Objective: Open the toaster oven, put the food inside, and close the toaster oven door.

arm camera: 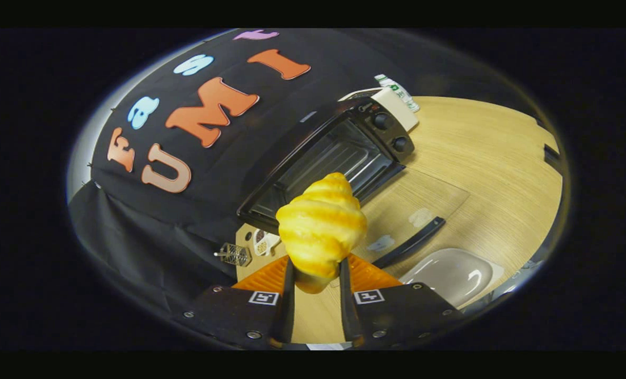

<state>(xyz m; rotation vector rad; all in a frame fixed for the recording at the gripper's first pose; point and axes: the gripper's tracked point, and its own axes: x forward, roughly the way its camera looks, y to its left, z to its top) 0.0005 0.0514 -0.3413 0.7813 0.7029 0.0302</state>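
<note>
Gripper (315, 276) jaws clenched on a golden-yellow croissant (320, 229) at lower centre, before the black toaster oven (339, 158) with its glass door (418, 210) lowered onto the wooden surface (492, 158).

Golden-yellow croissant (320, 226); black toaster oven (334, 158) with cream side panel; pale wood-grain surface (481, 158); white plate (452, 273); clear glass door (413, 210), black handle.

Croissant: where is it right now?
Gripper view: croissant is clamped in the gripper, raised just before the open toaster oven, above its lowered glass door.
</note>
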